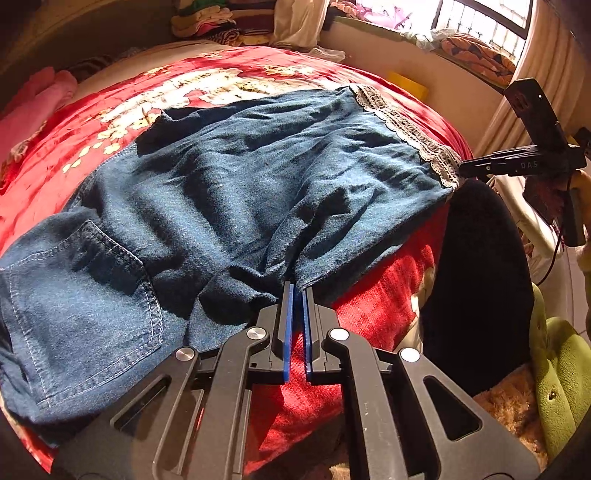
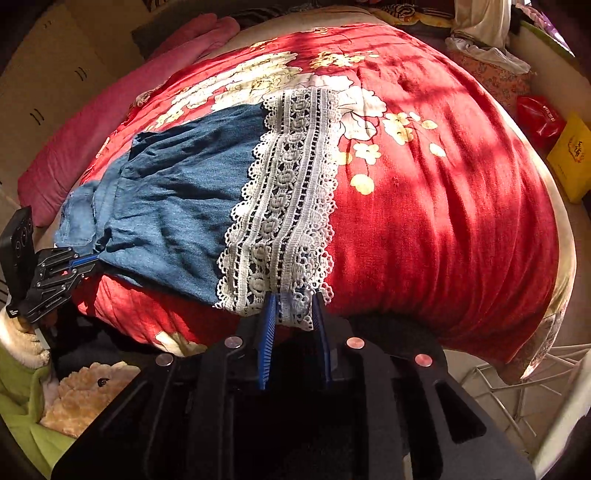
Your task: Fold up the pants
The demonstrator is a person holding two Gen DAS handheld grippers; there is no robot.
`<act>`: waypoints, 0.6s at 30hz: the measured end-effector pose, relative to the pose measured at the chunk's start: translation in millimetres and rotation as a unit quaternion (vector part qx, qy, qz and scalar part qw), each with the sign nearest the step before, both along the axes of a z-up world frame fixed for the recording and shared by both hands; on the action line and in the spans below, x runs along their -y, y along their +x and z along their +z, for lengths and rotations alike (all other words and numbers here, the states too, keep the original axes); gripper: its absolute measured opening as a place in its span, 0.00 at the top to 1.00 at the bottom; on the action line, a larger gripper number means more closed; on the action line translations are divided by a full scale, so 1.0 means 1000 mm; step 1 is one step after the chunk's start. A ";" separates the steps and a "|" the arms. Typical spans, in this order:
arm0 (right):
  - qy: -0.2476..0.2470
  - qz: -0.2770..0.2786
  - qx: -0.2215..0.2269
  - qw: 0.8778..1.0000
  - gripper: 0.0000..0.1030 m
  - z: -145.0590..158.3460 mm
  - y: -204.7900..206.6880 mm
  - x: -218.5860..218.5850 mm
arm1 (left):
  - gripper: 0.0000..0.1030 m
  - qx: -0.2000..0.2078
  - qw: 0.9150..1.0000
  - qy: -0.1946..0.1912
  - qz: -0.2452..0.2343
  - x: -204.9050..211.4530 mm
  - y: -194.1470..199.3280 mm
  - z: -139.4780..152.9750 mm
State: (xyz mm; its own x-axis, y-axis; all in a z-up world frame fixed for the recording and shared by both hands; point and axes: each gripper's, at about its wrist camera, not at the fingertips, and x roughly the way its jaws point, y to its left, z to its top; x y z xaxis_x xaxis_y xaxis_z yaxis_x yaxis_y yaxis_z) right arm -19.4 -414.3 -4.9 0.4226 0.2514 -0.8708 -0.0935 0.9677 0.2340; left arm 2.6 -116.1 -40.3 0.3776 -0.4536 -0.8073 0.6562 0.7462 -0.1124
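Blue denim pants (image 1: 229,192) with a white lace hem (image 2: 284,206) lie spread on a red floral blanket (image 2: 443,206). A back pocket (image 1: 85,306) shows at the near left of the left wrist view. My left gripper (image 1: 297,293) is shut on the pants' near edge, around the middle of the garment; the right wrist view shows it at far left (image 2: 92,261). My right gripper (image 2: 294,308) stands at the near corner of the lace hem, jaws a little apart, with the lace hanging loose between them. It also shows at the right edge (image 1: 463,170) of the left wrist view.
The blanket covers a bed. A pink pillow (image 2: 122,110) lies at its far left. A yellow box (image 2: 570,158) and a red bag (image 2: 541,118) sit beyond the right side. Green and tan plush fabric (image 2: 55,398) lies below the near edge. Piled clothes (image 1: 218,22) are at the back.
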 end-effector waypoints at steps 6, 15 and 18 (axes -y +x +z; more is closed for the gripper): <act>0.013 0.037 0.039 0.998 0.79 0.021 0.002 -0.027 | 0.97 0.007 1.000 -0.004 -0.004 -0.001 -0.006 0.006; -0.009 0.058 -0.028 0.998 0.71 -0.026 0.032 -0.055 | 0.69 0.004 1.000 -0.009 -0.010 -0.005 -0.019 0.007; -0.001 0.054 -0.026 0.998 0.71 -0.028 0.029 -0.051 | 0.62 0.004 1.000 -0.014 0.004 -0.015 -0.020 0.011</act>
